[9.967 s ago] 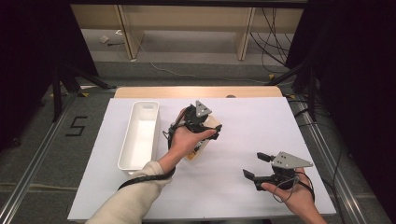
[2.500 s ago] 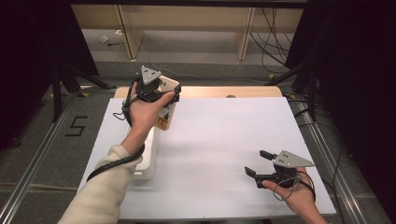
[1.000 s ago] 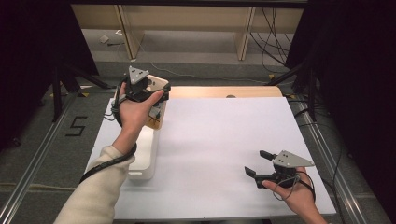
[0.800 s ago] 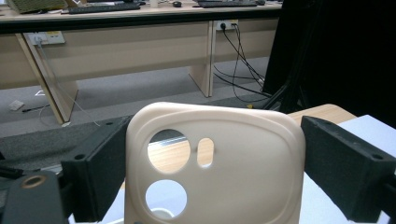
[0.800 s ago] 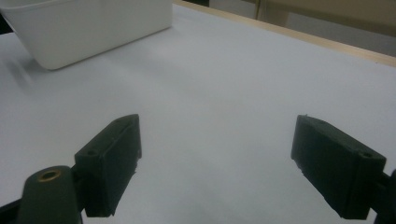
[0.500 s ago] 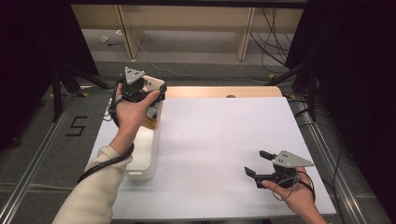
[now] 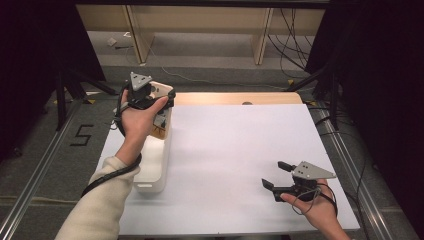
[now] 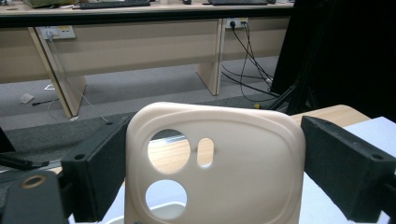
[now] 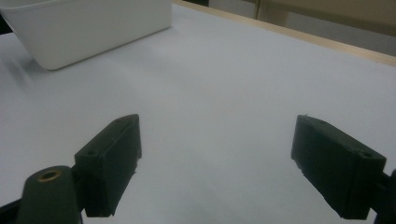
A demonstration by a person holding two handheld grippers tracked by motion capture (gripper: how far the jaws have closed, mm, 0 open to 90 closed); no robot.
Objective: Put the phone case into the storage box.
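The beige phone case (image 8: 212,163) sits clamped between the jaws of the left gripper (image 7: 150,97), which press on its two long edges. In the left gripper view the case stands upright directly ahead of the camera, its rounded top edge uppermost, with two round camera cut-outs one above the other and a small oval slot beside the upper one. Through the lower cut-out, a white rim shows below the case.

In the high view the left gripper holds the case above the far end of the white bin (image 7: 152,160), a long narrow tub lying lengthwise under and behind the gripper, toward the person. The left hand (image 7: 137,117) wraps the gripper's handle, with a pale sleeve (image 7: 95,210) and a black cable trailing back along the forearm.

Well apart from the left gripper, across the white table (image 7: 240,150), the right gripper (image 7: 280,175) rests low near the table's near right corner in the right hand (image 7: 315,207). Its jaws stand wide apart with nothing between them. In the right gripper view, bare white tabletop lies ahead of them and the bin's end sits far off ahead and to the left.
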